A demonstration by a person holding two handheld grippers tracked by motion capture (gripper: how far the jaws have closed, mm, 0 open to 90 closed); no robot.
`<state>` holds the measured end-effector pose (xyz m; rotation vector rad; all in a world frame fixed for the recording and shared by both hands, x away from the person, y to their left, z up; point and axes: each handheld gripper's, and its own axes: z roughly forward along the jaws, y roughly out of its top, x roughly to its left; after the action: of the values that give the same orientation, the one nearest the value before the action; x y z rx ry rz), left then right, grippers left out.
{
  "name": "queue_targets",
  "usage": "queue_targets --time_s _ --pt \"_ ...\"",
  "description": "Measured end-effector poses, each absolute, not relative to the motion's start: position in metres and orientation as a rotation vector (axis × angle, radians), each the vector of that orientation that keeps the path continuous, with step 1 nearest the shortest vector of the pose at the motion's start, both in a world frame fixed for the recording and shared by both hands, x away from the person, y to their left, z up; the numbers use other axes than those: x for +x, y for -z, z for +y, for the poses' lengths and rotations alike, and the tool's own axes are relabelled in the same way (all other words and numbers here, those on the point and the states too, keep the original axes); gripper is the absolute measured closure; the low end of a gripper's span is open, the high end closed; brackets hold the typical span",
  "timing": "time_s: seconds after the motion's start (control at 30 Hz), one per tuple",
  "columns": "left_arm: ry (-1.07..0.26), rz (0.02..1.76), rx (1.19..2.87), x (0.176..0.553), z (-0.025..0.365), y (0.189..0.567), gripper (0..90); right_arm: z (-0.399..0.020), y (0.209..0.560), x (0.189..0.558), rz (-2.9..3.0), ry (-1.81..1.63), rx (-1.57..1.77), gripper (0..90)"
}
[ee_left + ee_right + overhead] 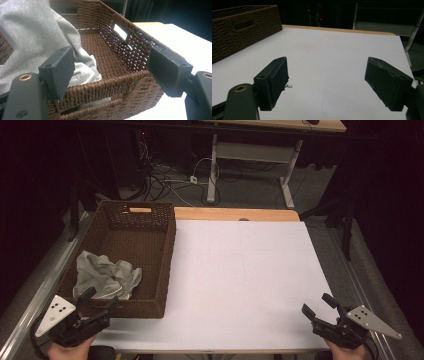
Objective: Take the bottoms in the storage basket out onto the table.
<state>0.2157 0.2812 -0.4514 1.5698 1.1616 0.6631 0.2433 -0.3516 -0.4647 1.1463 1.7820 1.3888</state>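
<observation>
At the left of the high view a brown woven basket (150, 265) sits on the white surface (250, 280), its left wall close to the surface's left edge and its near wall just short of the bottom edge. A crumpled grey cloth (107, 277) lies inside the basket's near end, bunched against the near left corner; the far half of the basket floor is bare. The left hand-held gripper (102, 301) hovers at the lower left of the frame, over the basket's near rim, its jaws apart with nothing pressed between them; in the left gripper view the jaws straddle that rim, with the cloth (32, 40) rising just behind the left jaw. The right hand-held gripper (318, 305) is at the lower right, near the surface's right and bottom edges, jaws spread wide and holding nothing, well apart from the basket. Between basket and right hand-held gripper the surface runs open to its wooden far edge (235, 213). No brand, label or writing can be read anywhere.
</observation>
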Motion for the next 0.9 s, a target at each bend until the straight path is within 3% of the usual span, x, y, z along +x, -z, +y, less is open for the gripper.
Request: queue_targets --time_s 0.63,0.9 --pt "-0.713 1.093 1.637 0.223 0.258 0.441 21.3 -0.349 0.465 0.244 1.809 -1.389 1.126 19.8" --pt "-0.676 1.078 1.638 0.228 0.254 0.439 21.3 -0.349 0.465 0.243 1.811 -1.392 1.121 19.8"
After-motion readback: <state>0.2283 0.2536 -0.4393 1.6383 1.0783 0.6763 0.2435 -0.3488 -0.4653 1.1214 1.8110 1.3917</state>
